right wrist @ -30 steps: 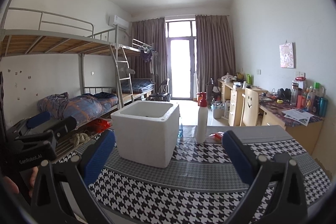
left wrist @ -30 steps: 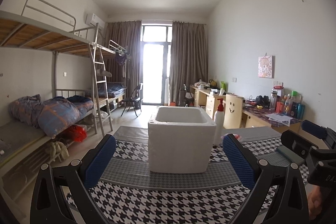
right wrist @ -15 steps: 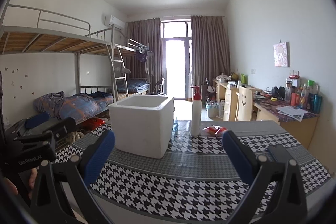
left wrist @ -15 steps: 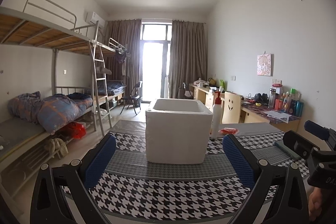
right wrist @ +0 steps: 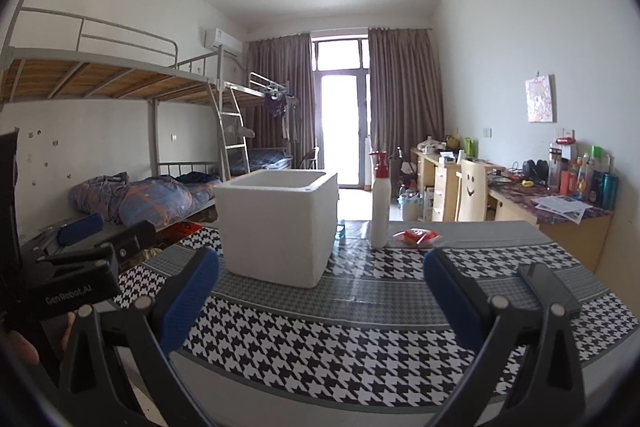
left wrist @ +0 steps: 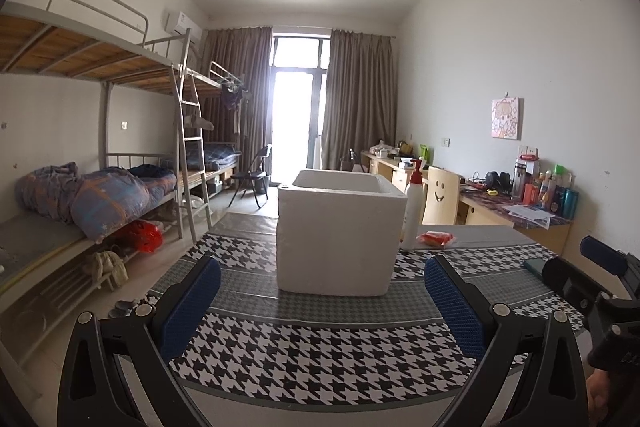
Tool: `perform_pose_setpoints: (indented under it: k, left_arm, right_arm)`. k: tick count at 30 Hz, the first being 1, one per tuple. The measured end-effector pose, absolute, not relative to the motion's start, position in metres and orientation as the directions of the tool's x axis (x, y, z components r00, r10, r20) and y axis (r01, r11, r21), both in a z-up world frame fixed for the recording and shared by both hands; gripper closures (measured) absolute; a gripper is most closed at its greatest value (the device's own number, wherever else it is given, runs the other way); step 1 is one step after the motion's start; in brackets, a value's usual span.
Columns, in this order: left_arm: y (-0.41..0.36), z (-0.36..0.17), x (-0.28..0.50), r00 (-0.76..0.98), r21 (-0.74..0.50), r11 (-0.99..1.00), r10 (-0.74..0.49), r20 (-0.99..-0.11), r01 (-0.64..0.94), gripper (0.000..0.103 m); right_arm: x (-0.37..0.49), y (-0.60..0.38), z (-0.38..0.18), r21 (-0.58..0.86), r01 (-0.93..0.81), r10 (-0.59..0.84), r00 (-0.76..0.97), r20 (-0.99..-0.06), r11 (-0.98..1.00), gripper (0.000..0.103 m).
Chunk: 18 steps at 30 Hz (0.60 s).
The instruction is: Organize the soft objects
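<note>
A white foam box (left wrist: 338, 233) stands open-topped on the houndstooth tablecloth (left wrist: 320, 343); it also shows in the right wrist view (right wrist: 278, 229). A small red soft packet (left wrist: 435, 238) lies right of the box, behind a white pump bottle (left wrist: 413, 211); both show in the right wrist view, the packet (right wrist: 416, 237) and the bottle (right wrist: 380, 201). My left gripper (left wrist: 322, 303) is open and empty, near the table's front edge, facing the box. My right gripper (right wrist: 320, 297) is open and empty, right of the left one.
A dark phone (right wrist: 548, 287) lies on the table at the right. Bunk beds (left wrist: 80, 187) stand along the left wall. Desks with bottles (left wrist: 548, 191) and a smiley-face chair (left wrist: 440, 195) line the right wall. The tablecloth has bare room in front of the box.
Both grippers have drawn back and lowered; the box looks smaller and farther, and more tablecloth shows in front. Both stay open.
</note>
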<state>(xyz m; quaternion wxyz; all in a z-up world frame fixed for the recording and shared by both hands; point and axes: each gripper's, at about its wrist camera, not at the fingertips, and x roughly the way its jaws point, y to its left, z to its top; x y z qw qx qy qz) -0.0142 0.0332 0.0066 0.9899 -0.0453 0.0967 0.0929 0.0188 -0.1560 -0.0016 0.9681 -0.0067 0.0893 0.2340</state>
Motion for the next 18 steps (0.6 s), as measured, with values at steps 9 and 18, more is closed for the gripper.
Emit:
perform_pose_setpoints:
  k: [9,18]
  left_arm:
    - [0.030,0.004,-0.021,0.965,-0.065,0.981,0.167,-0.201,-0.183,0.001]
    - [0.021,0.001,-0.032,0.968,-0.057,0.985,0.151,-0.201,-0.165,0.001]
  right_arm:
    - [0.013,-0.160,-0.005,0.032,-0.452,0.450,0.875,-0.182,0.892,0.000]
    - [0.000,-0.166,-0.010,0.036,-0.446,0.445,0.877,-0.184,0.894,0.000]
